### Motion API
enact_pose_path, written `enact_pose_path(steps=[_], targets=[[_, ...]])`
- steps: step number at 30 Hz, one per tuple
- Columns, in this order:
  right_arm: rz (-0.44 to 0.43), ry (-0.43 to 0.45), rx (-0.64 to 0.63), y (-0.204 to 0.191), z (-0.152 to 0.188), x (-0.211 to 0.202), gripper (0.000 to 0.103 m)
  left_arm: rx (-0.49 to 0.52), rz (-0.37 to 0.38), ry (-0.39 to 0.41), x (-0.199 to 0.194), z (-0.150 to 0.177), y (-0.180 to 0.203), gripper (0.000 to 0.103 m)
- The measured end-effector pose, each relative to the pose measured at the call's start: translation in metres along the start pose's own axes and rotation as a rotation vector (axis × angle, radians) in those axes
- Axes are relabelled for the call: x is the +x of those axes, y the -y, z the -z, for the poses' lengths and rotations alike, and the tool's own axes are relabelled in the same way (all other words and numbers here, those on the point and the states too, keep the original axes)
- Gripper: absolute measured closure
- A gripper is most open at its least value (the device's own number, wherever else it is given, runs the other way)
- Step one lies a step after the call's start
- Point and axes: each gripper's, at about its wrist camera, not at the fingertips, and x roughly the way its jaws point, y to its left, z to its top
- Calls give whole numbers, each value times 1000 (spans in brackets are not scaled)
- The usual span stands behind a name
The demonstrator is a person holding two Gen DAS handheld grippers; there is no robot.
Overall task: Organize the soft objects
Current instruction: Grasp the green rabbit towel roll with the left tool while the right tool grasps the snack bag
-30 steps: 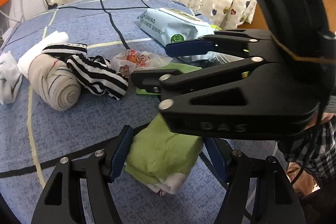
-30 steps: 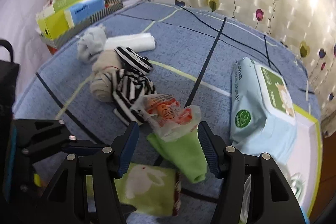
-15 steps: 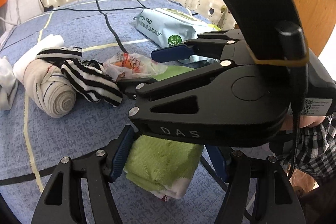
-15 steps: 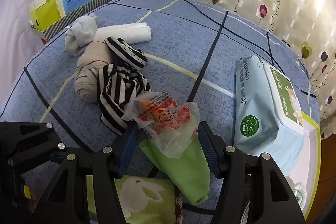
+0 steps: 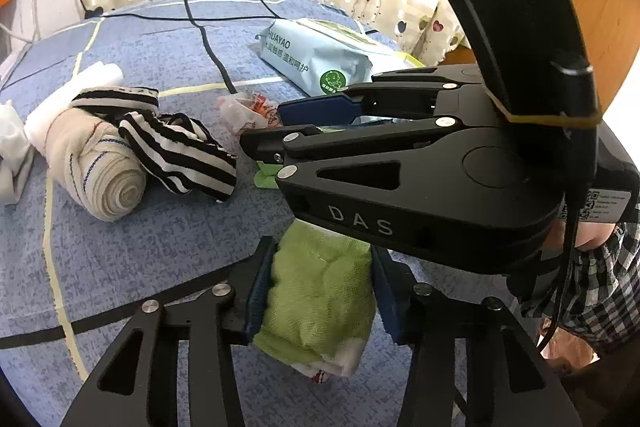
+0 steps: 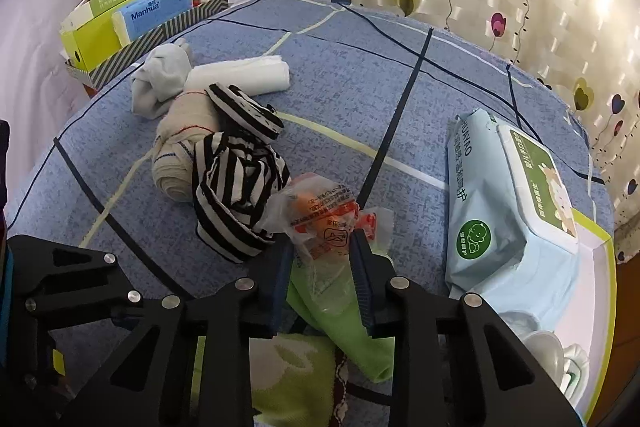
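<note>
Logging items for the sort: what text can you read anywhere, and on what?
"DAS": right gripper, on its body.
"HUAYAO": wipes pack; its Chinese lettering I cannot read.
"Manhua": blue tissue pack.
Snack wrapper, QR sticker, green box: print too small.

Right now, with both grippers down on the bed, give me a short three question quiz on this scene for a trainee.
1. True or false: the left gripper has the green towel between its fingers.
2. What sits between the right gripper's fingers? A) the striped sock B) the clear plastic wrapper C) the wipes pack
3. Fill in: the striped sock lies against a rolled ____ cloth.

Key:
1. True; the jaws are closing on the green towel.
2. B, the plastic wrapper; those jaws are closing too. The wipes pack lies apart, toward the curtain.
3. Beige: the beige cloth roll.
</note>
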Motion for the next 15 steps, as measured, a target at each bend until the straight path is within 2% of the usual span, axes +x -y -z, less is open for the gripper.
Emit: enact_pose_path(steps=[8, 15], targets=[[2, 32, 35, 6, 3, -10, 76, -2, -10, 14, -3, 1, 1, 68], [-1, 56, 43, 6, 2, -21, 76, -14, -18, 22, -10, 6, 2, 68]])
